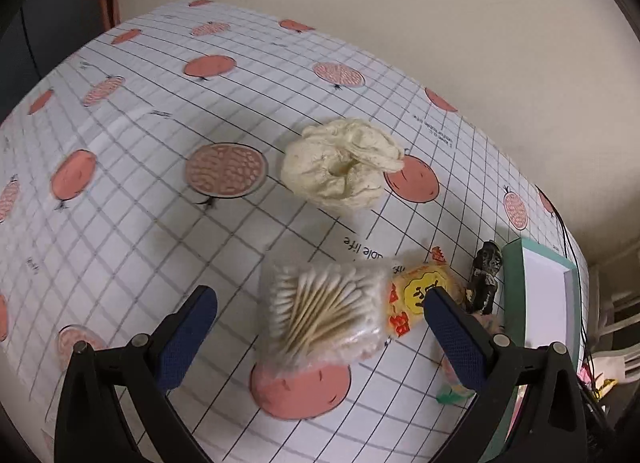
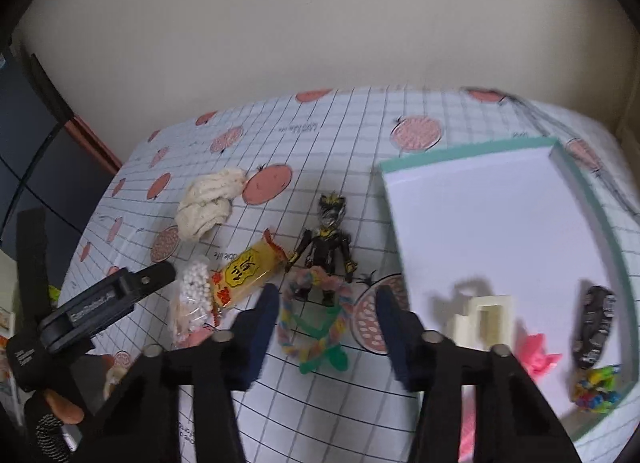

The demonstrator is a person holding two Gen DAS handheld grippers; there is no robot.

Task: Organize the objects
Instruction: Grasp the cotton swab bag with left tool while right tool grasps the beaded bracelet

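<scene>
Left gripper (image 1: 320, 305): blue-padded fingers (image 1: 192, 327) spread apart above the clear bag of cotton swabs (image 1: 324, 319), not touching it.
Right gripper (image 2: 326, 327): fingers apart over the pastel braided bracelet (image 2: 316, 319).
Teal-rimmed white tray (image 2: 576, 191): right side of the bench (image 1: 132, 167).
Black toy figure (image 2: 326, 247): beside the tray.

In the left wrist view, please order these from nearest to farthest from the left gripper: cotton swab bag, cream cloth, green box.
From the left gripper:
1. cotton swab bag, between the fingers.
2. cream cloth, ahead, mid-table.
3. green box, far right at the table edge; it and the cloth are nearly too close to call.
</scene>
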